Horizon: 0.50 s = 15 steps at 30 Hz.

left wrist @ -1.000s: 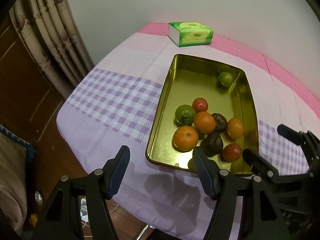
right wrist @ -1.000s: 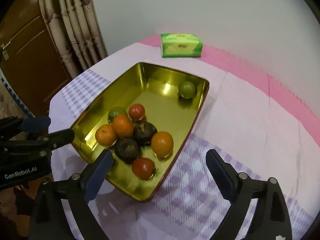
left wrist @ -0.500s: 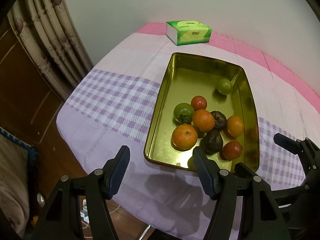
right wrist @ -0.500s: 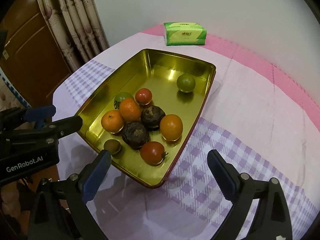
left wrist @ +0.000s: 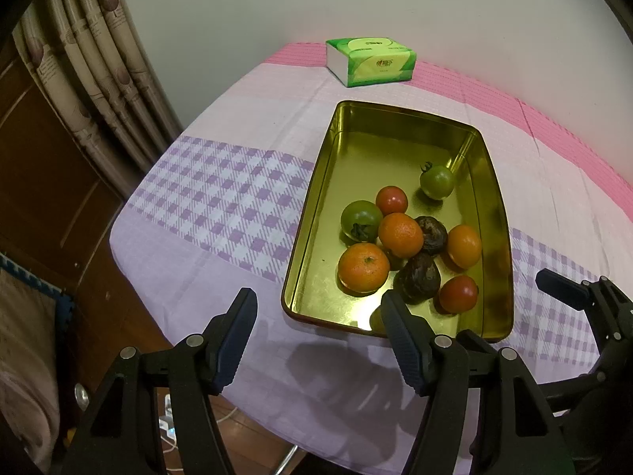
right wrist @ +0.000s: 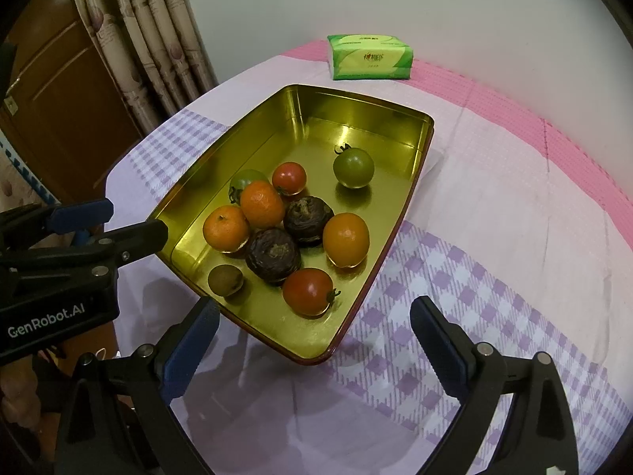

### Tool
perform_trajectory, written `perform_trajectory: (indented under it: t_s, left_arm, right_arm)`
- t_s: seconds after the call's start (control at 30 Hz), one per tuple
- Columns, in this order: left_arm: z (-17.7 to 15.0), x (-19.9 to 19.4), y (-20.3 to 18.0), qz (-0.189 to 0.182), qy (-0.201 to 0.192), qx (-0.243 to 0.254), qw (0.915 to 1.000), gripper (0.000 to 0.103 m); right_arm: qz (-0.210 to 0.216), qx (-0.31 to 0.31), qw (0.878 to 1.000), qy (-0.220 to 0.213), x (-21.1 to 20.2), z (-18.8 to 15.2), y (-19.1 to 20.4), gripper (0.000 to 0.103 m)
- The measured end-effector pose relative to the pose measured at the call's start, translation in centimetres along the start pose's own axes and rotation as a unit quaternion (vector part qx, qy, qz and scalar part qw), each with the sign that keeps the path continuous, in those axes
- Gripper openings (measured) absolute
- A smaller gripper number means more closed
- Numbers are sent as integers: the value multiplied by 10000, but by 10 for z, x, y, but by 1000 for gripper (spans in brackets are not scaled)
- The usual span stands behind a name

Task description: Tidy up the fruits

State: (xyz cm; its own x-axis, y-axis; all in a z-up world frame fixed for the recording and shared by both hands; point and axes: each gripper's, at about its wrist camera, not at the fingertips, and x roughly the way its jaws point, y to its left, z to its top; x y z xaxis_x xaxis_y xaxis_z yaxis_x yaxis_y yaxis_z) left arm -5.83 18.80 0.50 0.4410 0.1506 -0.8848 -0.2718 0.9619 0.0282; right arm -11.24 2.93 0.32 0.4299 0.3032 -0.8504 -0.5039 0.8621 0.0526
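A gold metal tray point(left wrist: 312, 213) point(right wrist: 198, 174) lies on the table and holds several fruits: oranges point(left wrist: 363, 267) point(right wrist: 346, 239), red tomatoes point(left wrist: 458, 293) point(right wrist: 307, 291), green tomatoes point(left wrist: 436, 182) point(right wrist: 353, 167), dark wrinkled fruits point(left wrist: 418, 278) point(right wrist: 273, 255) and a small brown kiwi point(right wrist: 225, 280). My left gripper point(left wrist: 318, 336) is open and empty above the tray's near end. My right gripper point(right wrist: 312, 340) is open and empty over the tray's near right corner. Each gripper shows at the edge of the other's view.
A green tissue pack point(left wrist: 372, 61) point(right wrist: 371, 57) sits at the far side by the wall. The tablecloth point(left wrist: 221, 198) point(right wrist: 494, 245) is pink and purple check. Curtains point(left wrist: 91, 79) and a wooden door point(right wrist: 67, 99) stand to the left, past the table edge.
Both grippers have drawn back and up a little from the tray, so more of the tray shows. The far green tomato has rolled slightly. Both stay open.
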Motion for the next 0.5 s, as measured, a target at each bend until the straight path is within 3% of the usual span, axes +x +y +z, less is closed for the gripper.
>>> perform_trajectory:
  t_s: [0.5]
  left_arm:
    - [0,0,-1,20,-1,1,10000,66]
  right_arm:
    - [25,-12,10000,93,5,-2,2,96]
